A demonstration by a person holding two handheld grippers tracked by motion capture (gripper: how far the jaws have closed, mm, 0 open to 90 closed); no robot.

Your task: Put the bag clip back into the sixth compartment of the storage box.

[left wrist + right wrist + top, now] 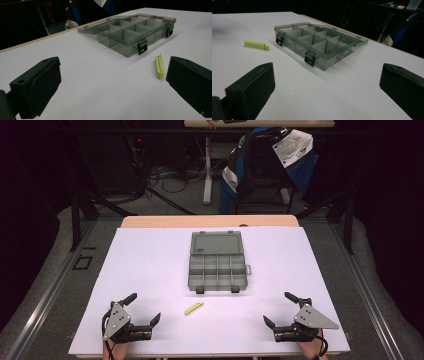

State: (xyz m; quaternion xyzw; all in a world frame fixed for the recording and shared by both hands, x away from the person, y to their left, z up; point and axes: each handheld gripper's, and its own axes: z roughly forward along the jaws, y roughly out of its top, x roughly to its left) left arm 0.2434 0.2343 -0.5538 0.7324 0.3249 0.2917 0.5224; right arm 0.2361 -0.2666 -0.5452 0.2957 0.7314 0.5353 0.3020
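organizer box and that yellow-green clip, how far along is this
Done: the organizer box already lies open, lid flat behind it, compartments bare. In hand: nothing; the left claw and right claw rest open near the table's front edge. Left: the yellow-green clip lies untouched before the box, probably to be picked up and boxed.

The high view looks forward and down from above the near edge of the white-topped bench, far enough back to take in the whole top and the dark room behind it. Each gripper view sits low and close over the bench, looking out between its own two black fingers at the lower corners of the frame. All three views share the smoky-grey clear plastic compartment box with its lid open, seen from opposite sides, and the small yellow-green plastic clip.
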